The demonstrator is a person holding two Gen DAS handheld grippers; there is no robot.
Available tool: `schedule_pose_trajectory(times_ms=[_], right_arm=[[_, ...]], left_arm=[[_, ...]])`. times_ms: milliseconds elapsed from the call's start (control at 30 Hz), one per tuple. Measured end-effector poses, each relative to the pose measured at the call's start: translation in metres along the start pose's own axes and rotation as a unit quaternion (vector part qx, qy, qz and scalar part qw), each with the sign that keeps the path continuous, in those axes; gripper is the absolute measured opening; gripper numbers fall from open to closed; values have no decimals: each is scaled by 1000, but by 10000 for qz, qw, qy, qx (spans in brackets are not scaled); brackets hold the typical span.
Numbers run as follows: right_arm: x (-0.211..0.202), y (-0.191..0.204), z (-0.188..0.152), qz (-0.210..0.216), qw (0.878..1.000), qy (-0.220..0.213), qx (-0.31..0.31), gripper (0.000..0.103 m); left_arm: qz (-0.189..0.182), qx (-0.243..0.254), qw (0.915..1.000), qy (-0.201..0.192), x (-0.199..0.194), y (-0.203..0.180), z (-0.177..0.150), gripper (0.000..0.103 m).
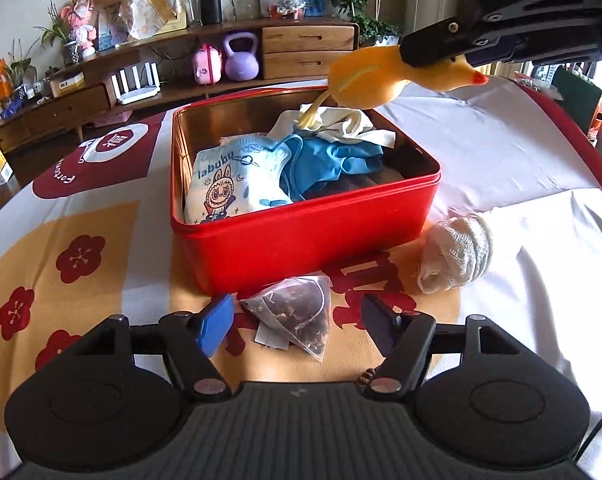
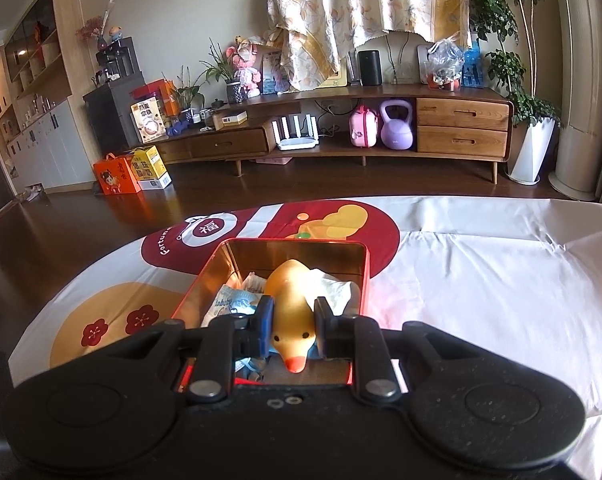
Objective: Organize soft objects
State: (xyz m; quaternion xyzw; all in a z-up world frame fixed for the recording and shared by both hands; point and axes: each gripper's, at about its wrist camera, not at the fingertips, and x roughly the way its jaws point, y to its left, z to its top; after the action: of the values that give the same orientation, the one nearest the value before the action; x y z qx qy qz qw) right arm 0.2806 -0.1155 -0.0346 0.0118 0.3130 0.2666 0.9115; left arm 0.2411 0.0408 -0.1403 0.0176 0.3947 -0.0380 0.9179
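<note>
red tin [image 1: 301, 236] already holds folded clothes, right gripper [image 2: 293, 320] clamped on the yellow rubber chicken [image 2: 291, 300] above it, left gripper [image 1: 297, 320] spread apart around the near tea bag [image 1: 297, 312], white rolled cloth [image 1: 455, 254] outstanding at right.

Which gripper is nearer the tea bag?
Left. The left gripper is open around the tea bag; the right gripper holds the rubber chicken above the red tin.

Daylit room: dark wood floor [image 2: 81, 216], long wooden sideboard [image 2: 381, 120], floral curtain [image 2: 361, 8] behind.
</note>
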Motion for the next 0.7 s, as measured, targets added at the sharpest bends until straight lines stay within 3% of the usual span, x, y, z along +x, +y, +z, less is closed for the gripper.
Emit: schedule_pose_trajectory(times_ms=[33, 200, 333, 500, 700], right_arm=[[0, 1, -1, 2, 10000, 3, 3, 20], [2, -5, 1, 0, 10000, 6, 6, 20], [1, -4, 1, -2, 10000, 8, 10, 20], [3, -7, 0, -11, 10000, 13, 23, 20], [4, -10, -2, -8, 10000, 11, 36, 20]], left_arm=[[13, 15, 10000, -1, 1, 0, 0, 68], [123, 104, 9998, 95, 8, -4, -1, 40], [215, 234, 9995, 61, 9, -8, -4, 36], [276, 378, 9989, -71, 4, -14, -5, 16], [198, 266, 9991, -263, -7, -10, -3, 14]])
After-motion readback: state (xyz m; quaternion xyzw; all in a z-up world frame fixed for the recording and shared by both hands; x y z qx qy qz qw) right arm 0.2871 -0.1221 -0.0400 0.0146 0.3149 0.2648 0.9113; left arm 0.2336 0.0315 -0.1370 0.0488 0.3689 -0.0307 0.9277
